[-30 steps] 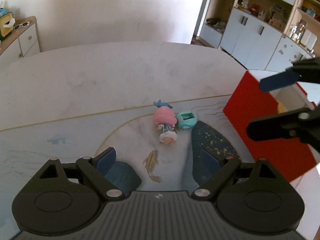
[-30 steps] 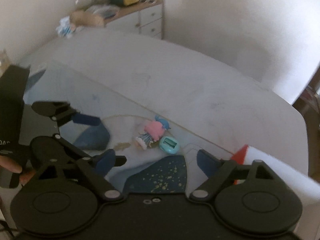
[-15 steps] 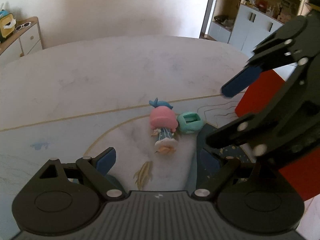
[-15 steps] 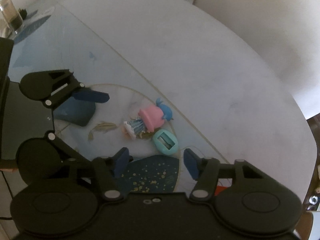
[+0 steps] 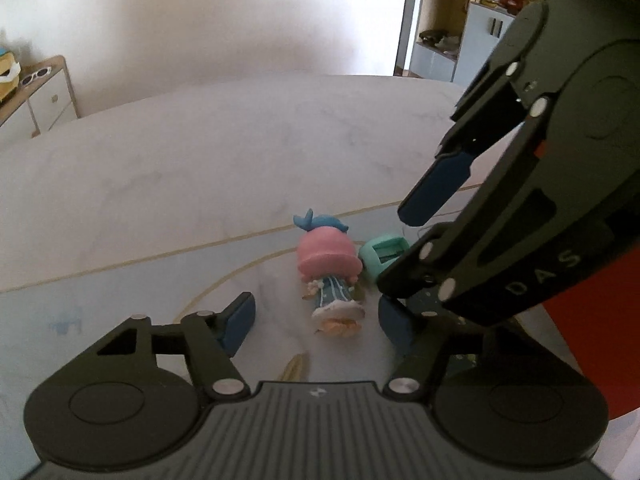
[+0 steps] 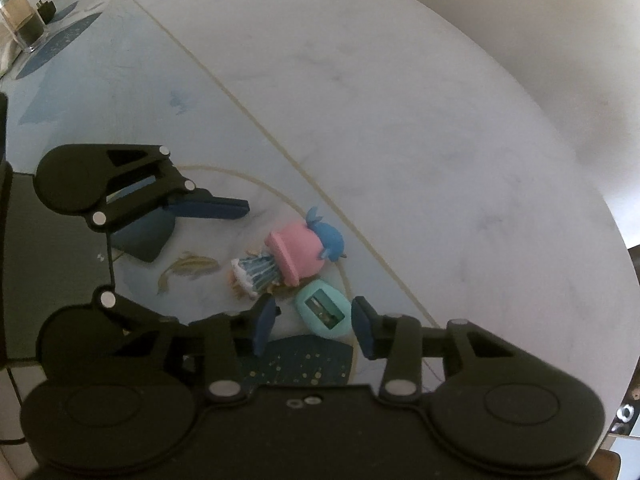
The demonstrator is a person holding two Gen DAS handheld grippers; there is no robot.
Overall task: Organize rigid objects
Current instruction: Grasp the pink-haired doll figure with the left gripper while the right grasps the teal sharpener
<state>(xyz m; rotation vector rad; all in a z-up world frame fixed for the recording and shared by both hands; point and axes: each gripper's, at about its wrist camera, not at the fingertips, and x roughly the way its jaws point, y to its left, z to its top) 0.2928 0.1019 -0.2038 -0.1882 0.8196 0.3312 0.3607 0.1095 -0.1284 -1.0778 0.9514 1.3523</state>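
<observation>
right gripper (image 6: 314, 328) closing around sharpener (image 6: 322, 314), not yet pinched | left gripper (image 5: 316, 322) closing around figurine (image 5: 330, 276) | risk: crowded grippers could collide

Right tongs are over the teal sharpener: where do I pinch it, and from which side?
Come from above and pinch the teal sharpener across its smooth side walls. It lies flat, slot up, between the closing right tongs, whose pads aren't touching yet. Keep the pad clear of the figurine lying close beside it.
</observation>
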